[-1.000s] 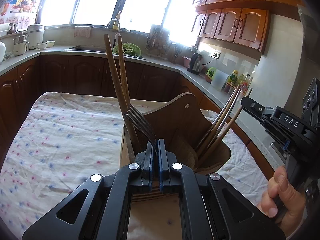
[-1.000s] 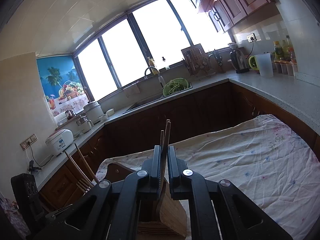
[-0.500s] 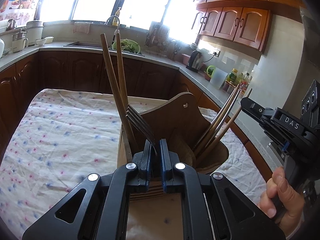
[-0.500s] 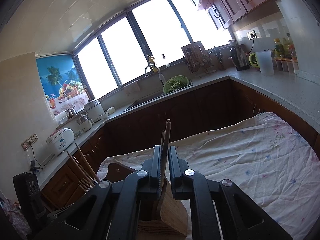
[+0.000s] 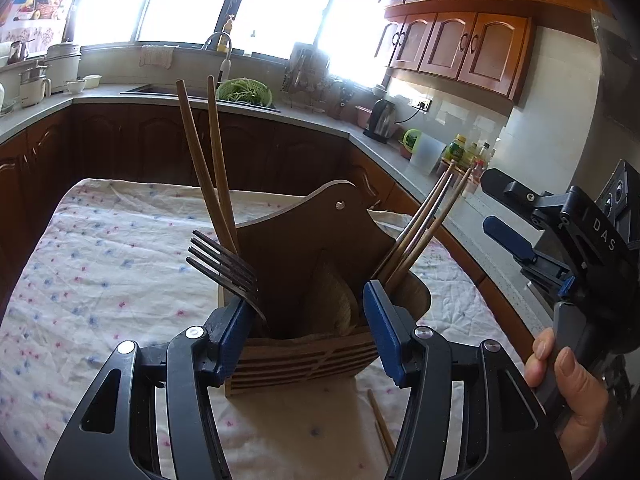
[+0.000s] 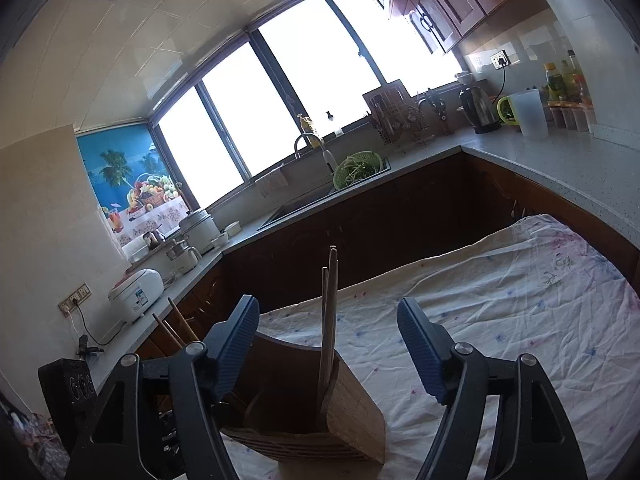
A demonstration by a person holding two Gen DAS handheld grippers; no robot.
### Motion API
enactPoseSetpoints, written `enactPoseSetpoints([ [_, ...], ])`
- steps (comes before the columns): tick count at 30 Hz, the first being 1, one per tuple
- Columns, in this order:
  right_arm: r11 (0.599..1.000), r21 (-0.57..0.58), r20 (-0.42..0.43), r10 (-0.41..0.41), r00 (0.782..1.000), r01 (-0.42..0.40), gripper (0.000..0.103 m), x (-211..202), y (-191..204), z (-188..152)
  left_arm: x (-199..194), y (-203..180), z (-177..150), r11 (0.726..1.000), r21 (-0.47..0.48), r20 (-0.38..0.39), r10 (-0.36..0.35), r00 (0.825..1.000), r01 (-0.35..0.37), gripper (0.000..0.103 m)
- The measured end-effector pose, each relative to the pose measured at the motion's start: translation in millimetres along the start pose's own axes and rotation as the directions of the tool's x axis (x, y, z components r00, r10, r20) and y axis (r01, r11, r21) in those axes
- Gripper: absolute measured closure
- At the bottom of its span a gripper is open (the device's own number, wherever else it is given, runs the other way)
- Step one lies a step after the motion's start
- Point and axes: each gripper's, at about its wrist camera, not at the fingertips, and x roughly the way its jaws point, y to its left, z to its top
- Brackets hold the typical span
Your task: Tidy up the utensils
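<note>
The wooden utensil holder [image 5: 320, 280] stands on the table [image 5: 100, 280], which is draped in a flowered cloth [image 5: 88, 320], directly ahead of the left gripper [image 5: 308, 332] and between its spread jaws. A dark fork [image 5: 224, 268] leans out of the holder's left compartment, its tines pointing up and away, its lower part touching or just beside the left jaw's blue pad; nothing is pinched between the jaws. Behind the fork, two long wooden handles [image 5: 208, 168] rise from the same compartment, tilted slightly away. On the far side of the right jaw, a bundle of chopsticks [image 5: 420, 232] fans out of the holder's right compartment, leaning to the right. A loose chopstick [image 5: 380, 420] lies on the cloth just below the holder, under the right jaw.

The right gripper [image 6: 328, 348] hangs over the same holder [image 6: 320, 412] from the other side, its jaws spread wide and gripping nothing. The chopsticks [image 6: 330, 312] stand upright in the gap between those jaws, apart from both pads. In the left wrist view the right gripper [image 5: 520, 224] appears well off to the right, held by the person's right hand [image 5: 568, 392].

Beyond the table run a counter [image 6: 560, 168] with a sink [image 6: 304, 204], a green colander [image 6: 358, 166], a kettle [image 6: 480, 110] and bright windows [image 6: 280, 100].
</note>
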Motion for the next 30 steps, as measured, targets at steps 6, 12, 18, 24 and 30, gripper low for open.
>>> enactPoseSetpoints([
  [6,1.000,0.003,0.001,0.016,1.000,-0.016,0.015,-8.0,-0.5,-1.5,-8.0,-2.5,-2.4,1.000,-0.002,0.000,0.007,1.000,-0.007,0.043],
  [12,1.000,0.004,-0.007,0.018,1.000,-0.018,0.012,-16.8,-1.2,-7.1,-17.5,-2.0,-8.5,1.000,0.001,0.005,0.025,1.000,-0.025,0.035],
  [18,1.000,0.011,-0.011,0.019,1.000,-0.019,0.012,-29.7,-3.0,-11.2,-26.2,6.1,-12.9,0.999,-0.025,0.005,0.044,0.999,-0.044,0.033],
  [24,0.999,0.031,-0.005,0.022,1.000,-0.021,0.012,-47.0,-5.3,-13.9,-41.5,11.5,-22.8,0.997,-0.039,0.009,0.070,0.998,-0.069,0.027],
  [30,0.999,0.027,-0.011,0.027,1.000,-0.027,0.008,-66.4,-0.2,-24.8,-70.0,15.4,-37.9,0.993,-0.063,0.027,0.099,0.995,-0.097,0.019],
])
